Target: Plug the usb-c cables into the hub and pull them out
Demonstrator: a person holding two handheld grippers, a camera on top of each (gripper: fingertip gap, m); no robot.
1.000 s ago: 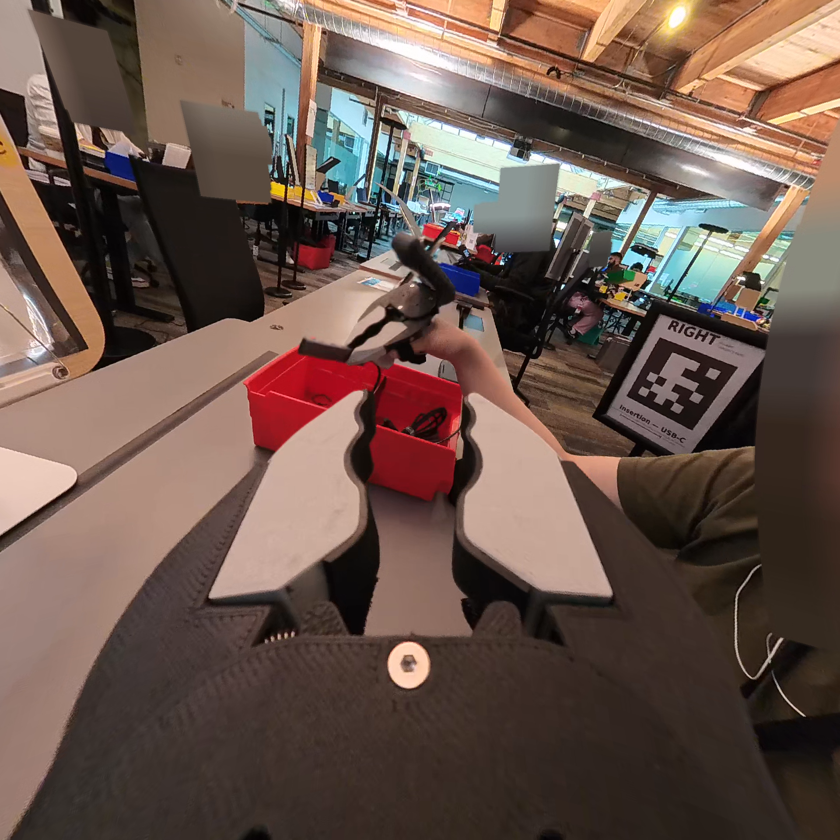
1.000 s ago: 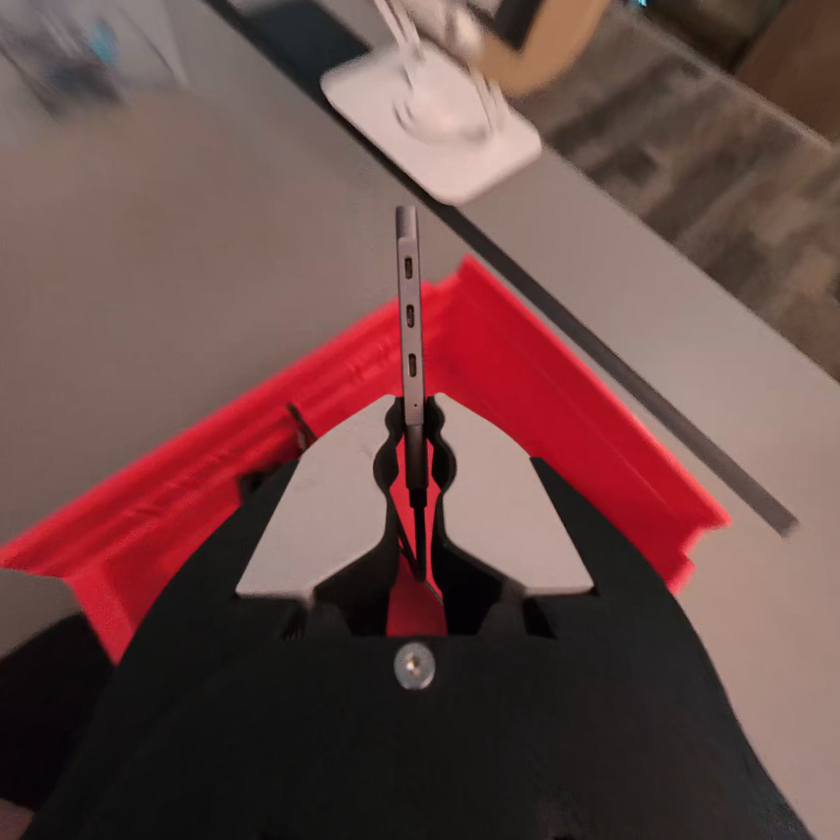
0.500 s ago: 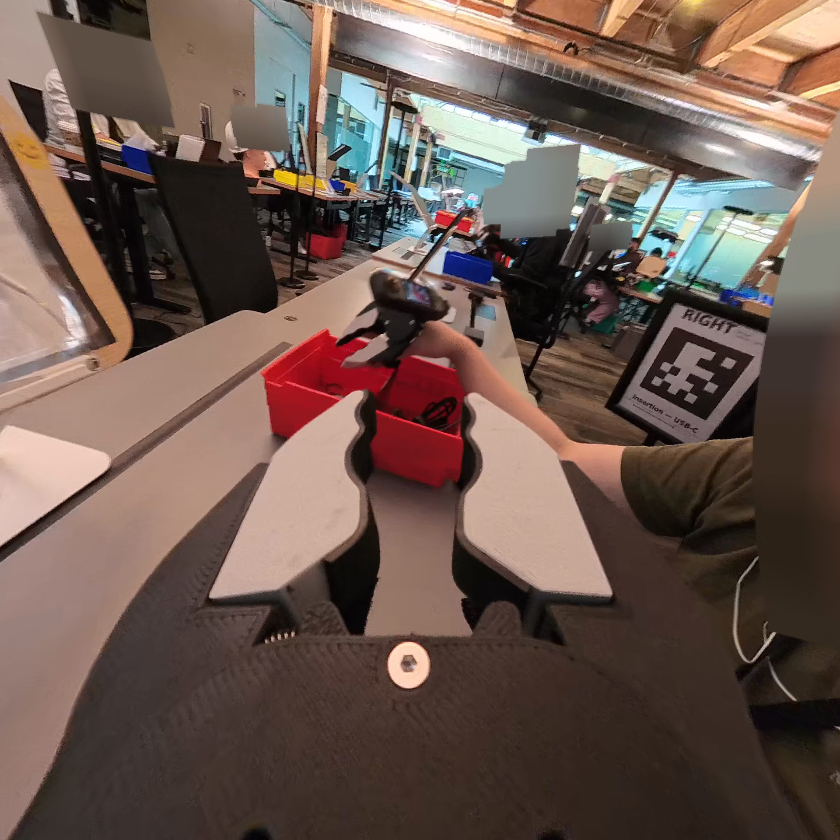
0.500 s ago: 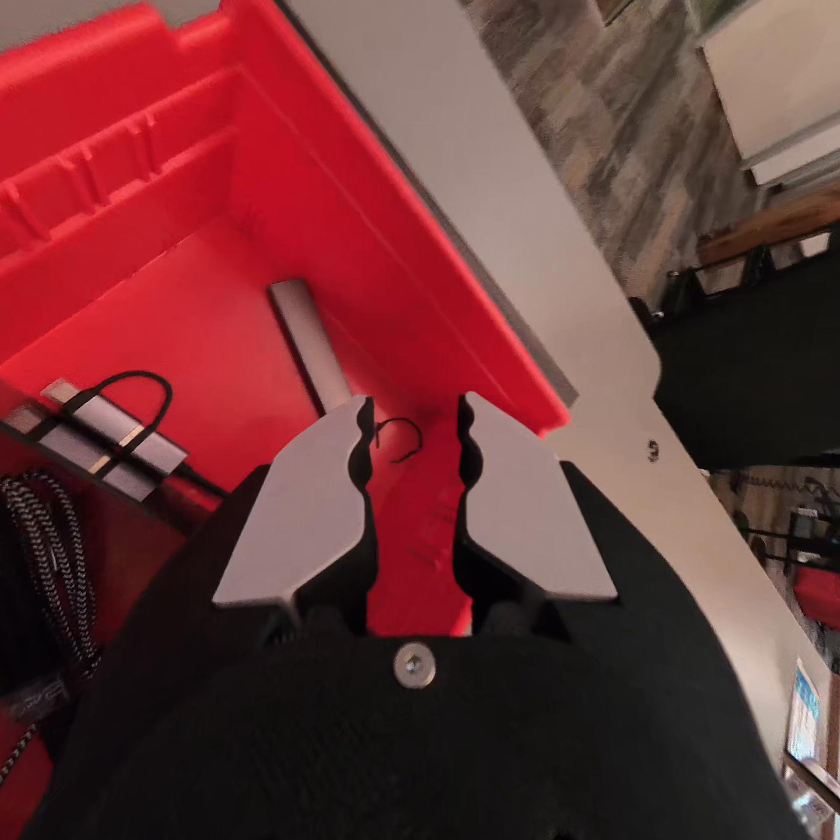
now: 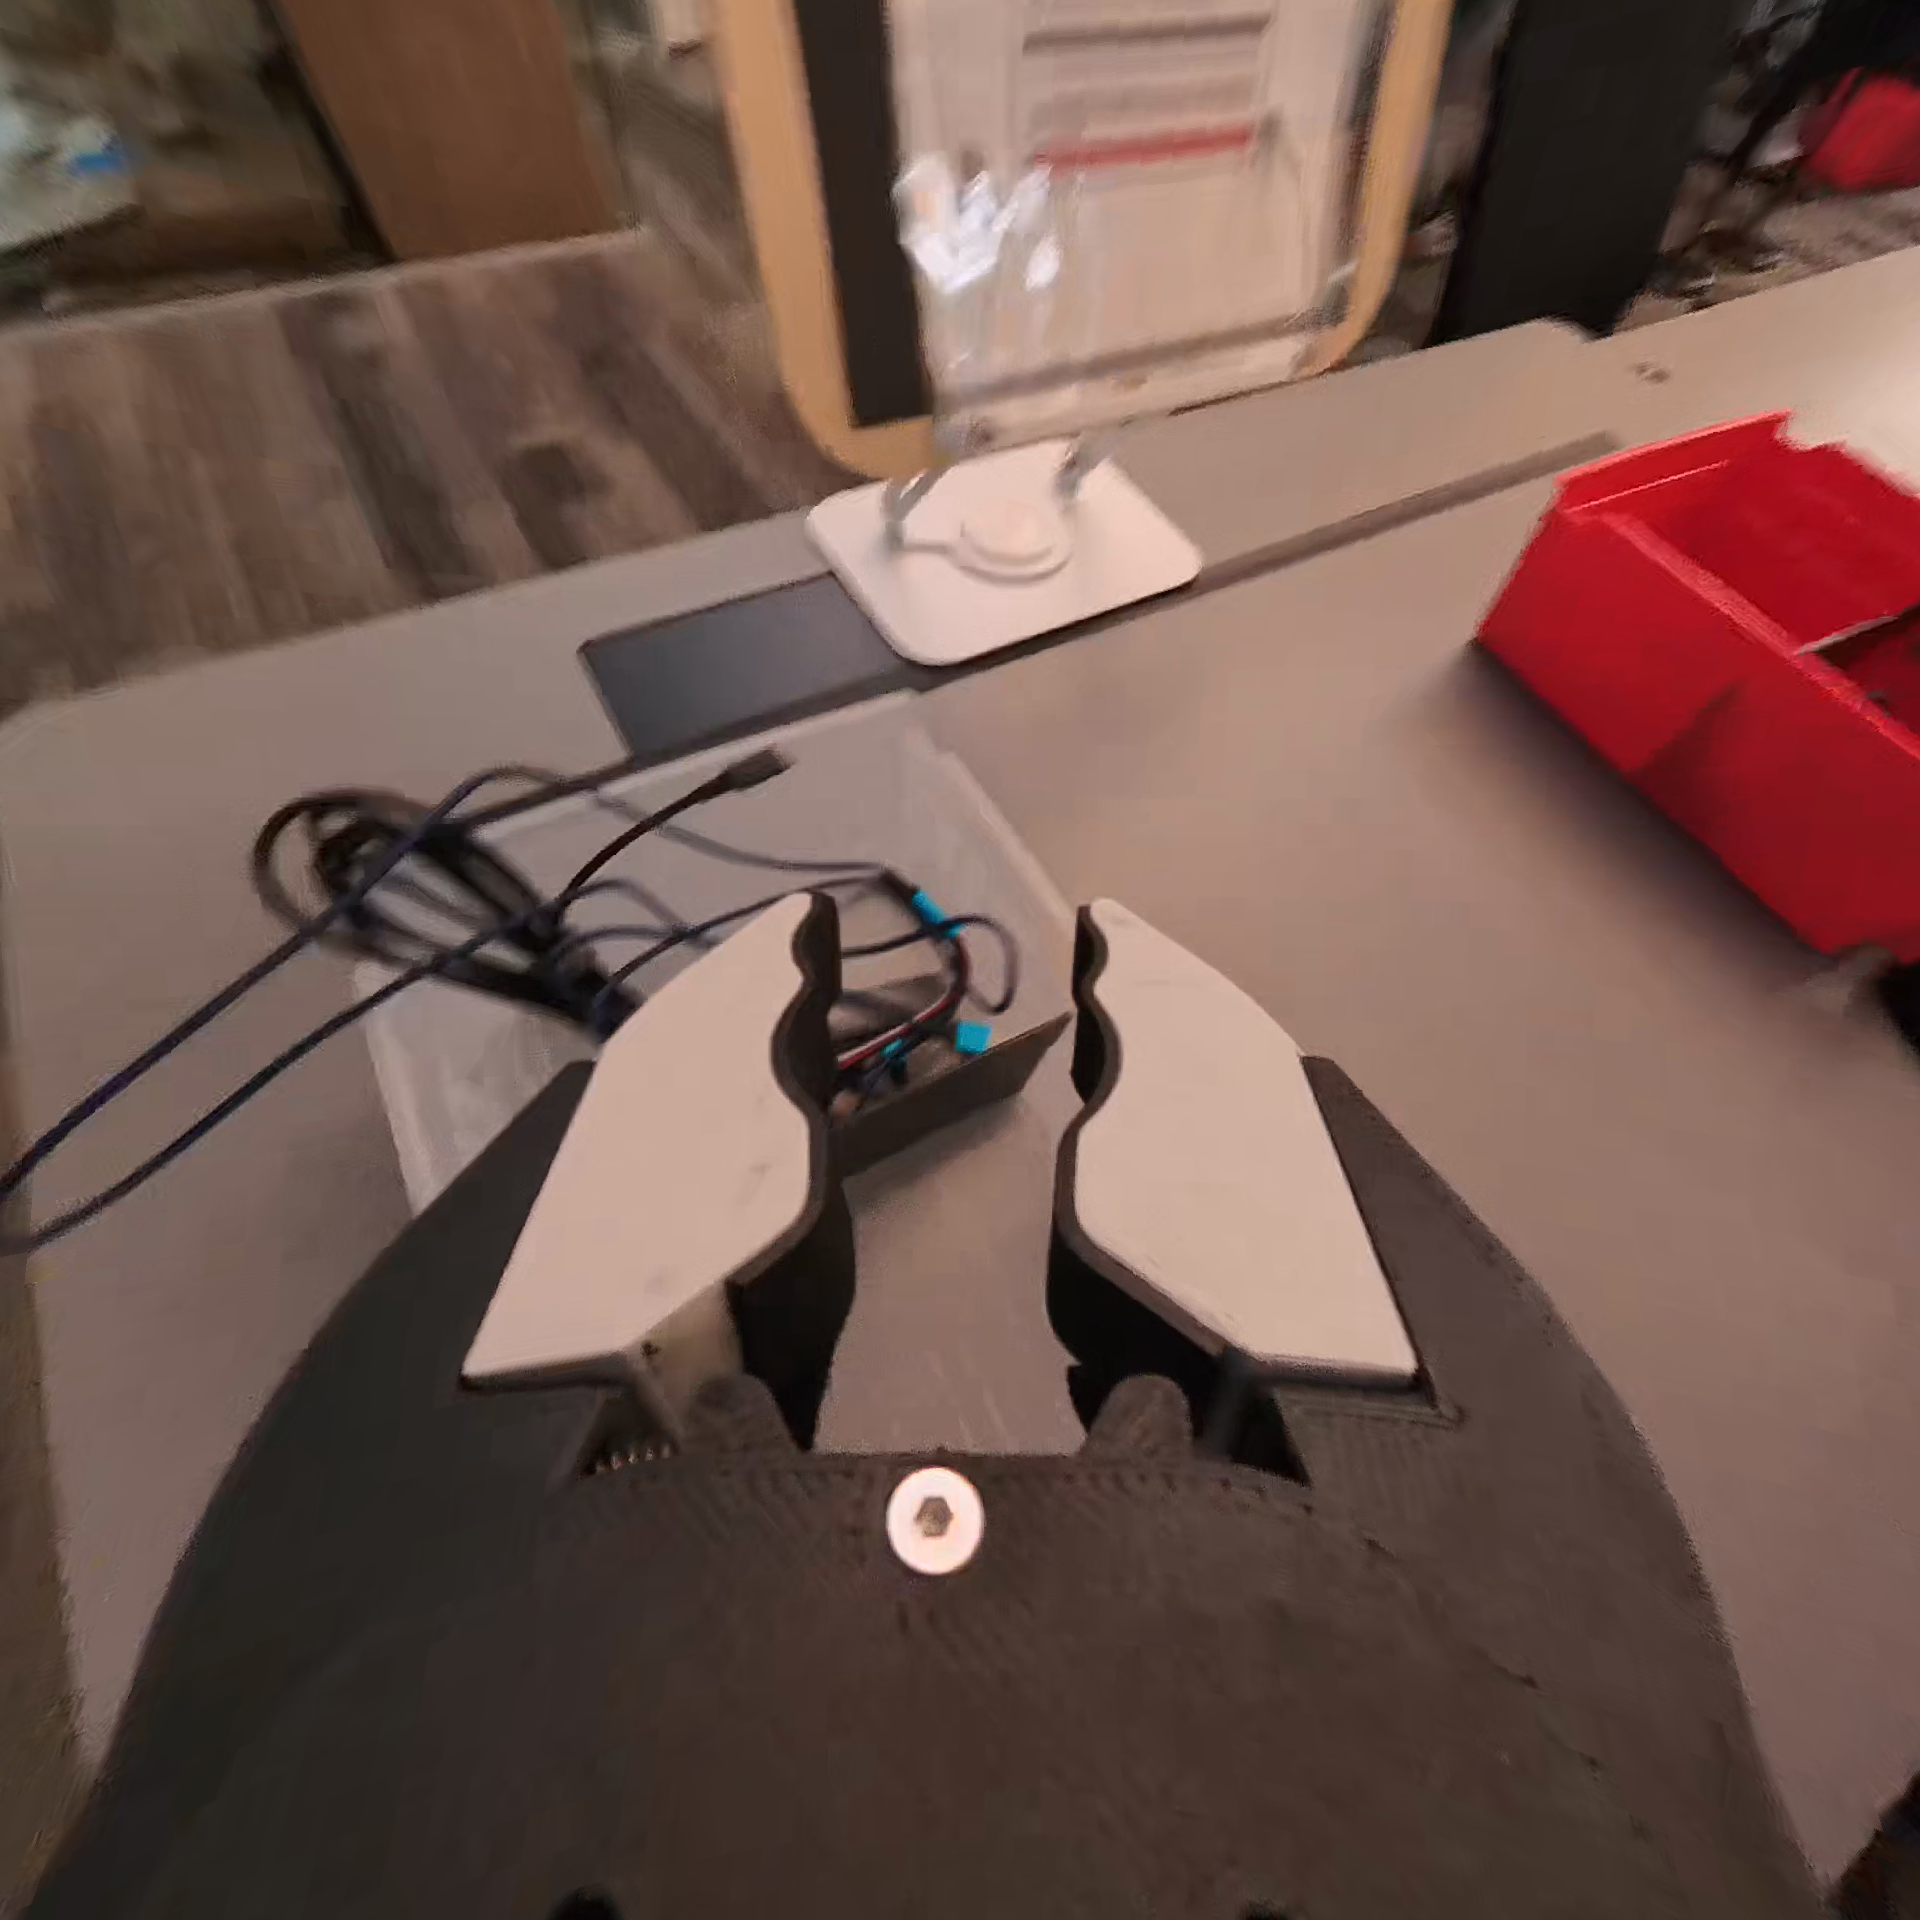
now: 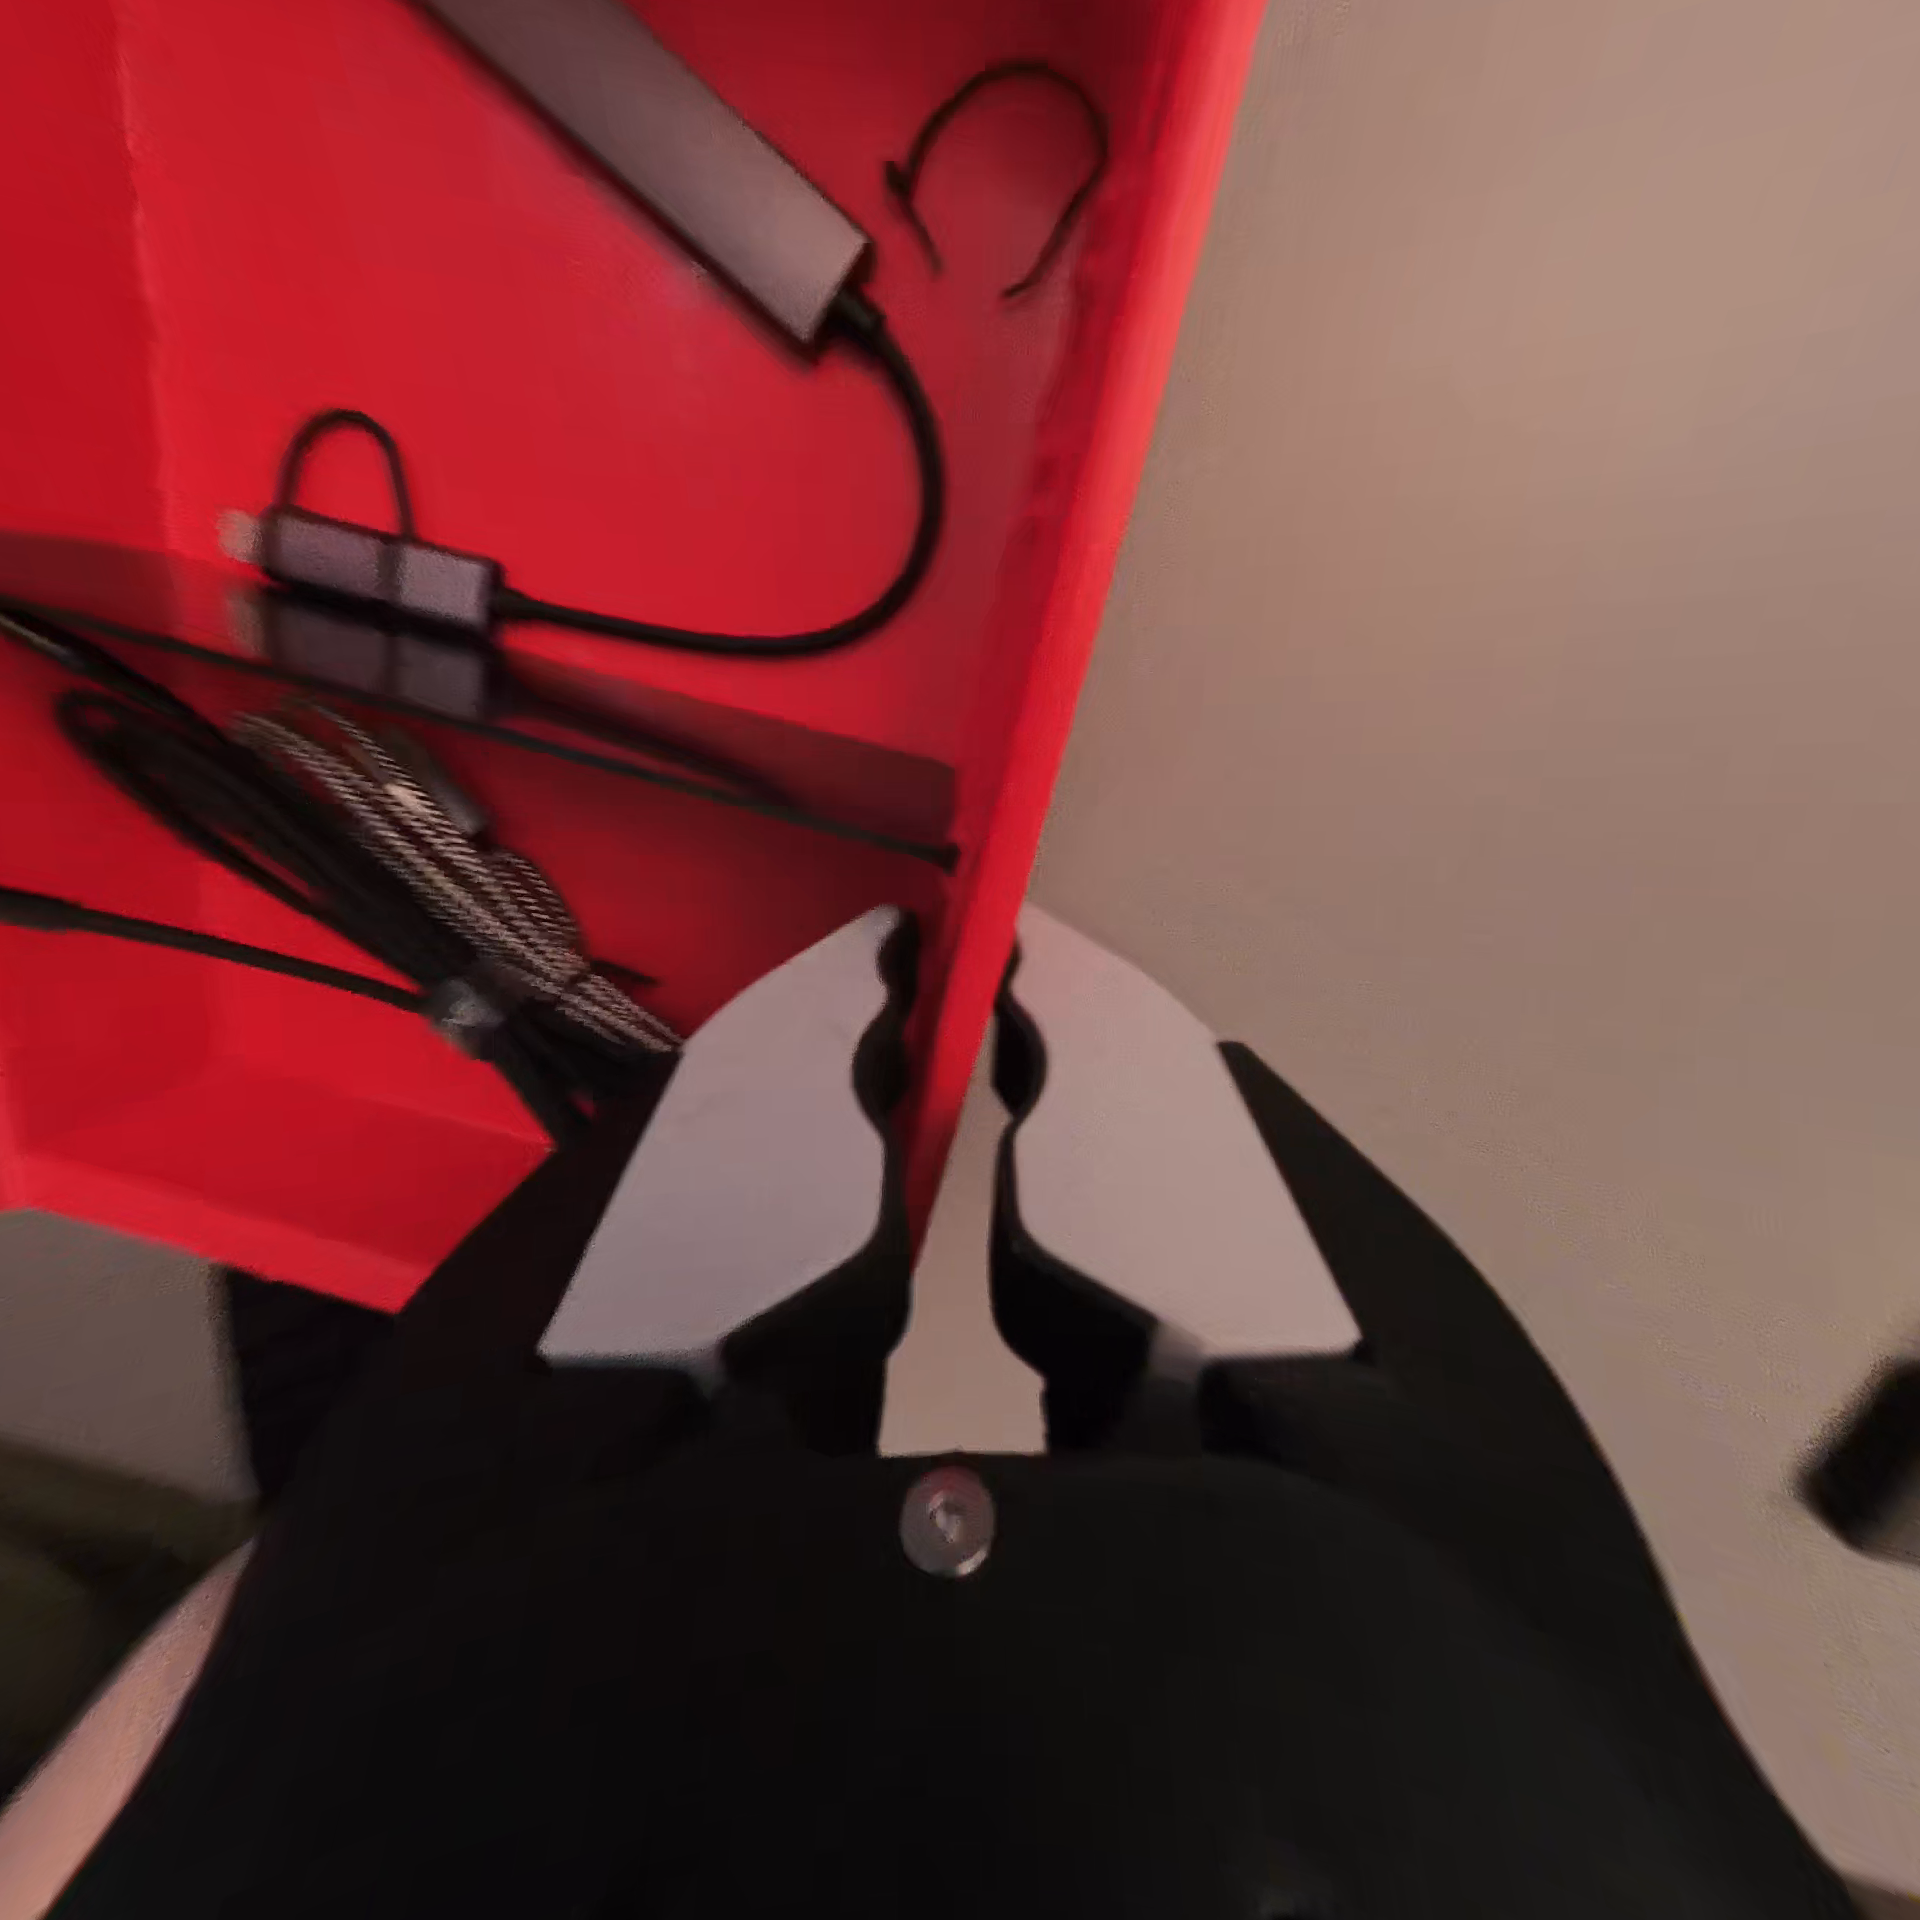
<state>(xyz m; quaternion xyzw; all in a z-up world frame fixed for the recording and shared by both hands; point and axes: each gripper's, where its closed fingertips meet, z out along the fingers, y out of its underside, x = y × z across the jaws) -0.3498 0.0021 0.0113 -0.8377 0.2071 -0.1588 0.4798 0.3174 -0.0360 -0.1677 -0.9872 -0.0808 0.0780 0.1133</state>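
Observation:
The grey usb-c hub (image 6: 665,156) lies in the far compartment of the red bin (image 6: 1091,623), its black lead (image 6: 914,499) curling to small grey adapters (image 6: 384,571). Braided and black cables (image 6: 447,862) lie coiled in the near compartment. My right gripper (image 6: 954,935) is open and empty, over the bin's side wall, which shows between its fingers. My left gripper (image 5: 951,925) is open and empty above a clear tray (image 5: 416,1049) holding tangled black cables (image 5: 436,883) with blue connectors (image 5: 930,914) and a dark divider (image 5: 956,1081).
The red bin (image 5: 1714,665) sits to the right of the left gripper on the grey table (image 5: 1299,831). A white stand base (image 5: 997,571) and a dark flat pad (image 5: 727,665) are at the table's far edge. A black zip tie (image 6: 997,156) lies beside the hub. My hands' fingertips stand some 70 cm from each other. The grey usb-c hub (image 6: 665,156) lies around 15 cm away from my right fingertips.
The right gripper let go of the hub, which now lies in the bin, and drew back to the bin's side wall. The left gripper swung from facing the room to over the clear cable tray.

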